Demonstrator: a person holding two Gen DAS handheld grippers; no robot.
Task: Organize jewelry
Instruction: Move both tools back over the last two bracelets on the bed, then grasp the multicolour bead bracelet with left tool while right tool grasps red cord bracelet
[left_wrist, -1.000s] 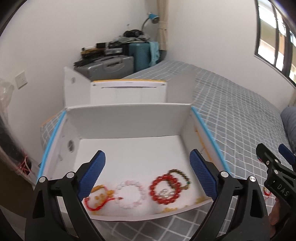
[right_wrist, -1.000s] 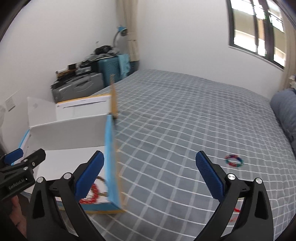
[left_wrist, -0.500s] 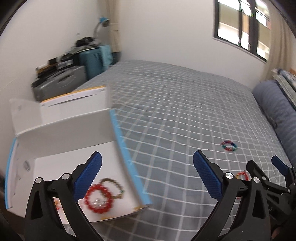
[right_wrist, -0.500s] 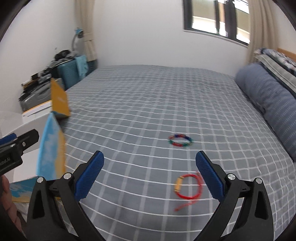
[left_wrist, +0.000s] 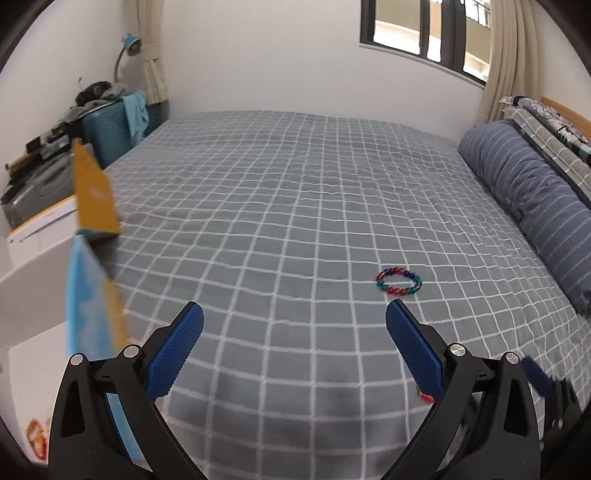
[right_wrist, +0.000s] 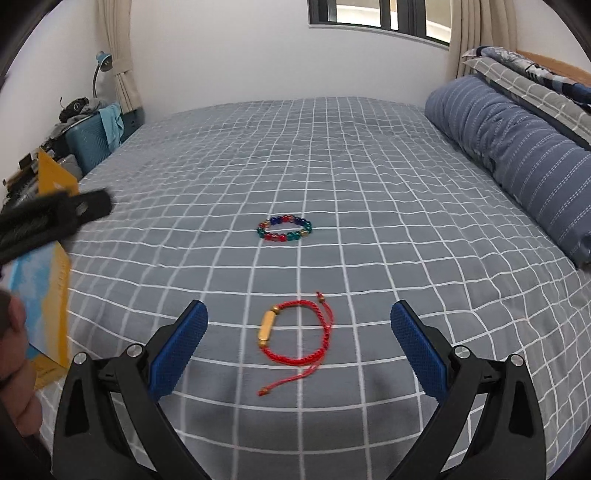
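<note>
- Where the grey checked bedsheet spreads out, a red cord bracelet lies just ahead of the right gripper, between its wide-apart jaws, untouched
- beyond it rests a multicoloured bead bracelet; the left gripper hangs spread wide and empty beside the white cardboard box

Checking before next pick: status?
Left gripper open, empty. Right gripper open, empty, red cord bracelet lying between its jaws. Multicolour bead bracelet beyond it on the bedspread. Nothing blocking.
</note>
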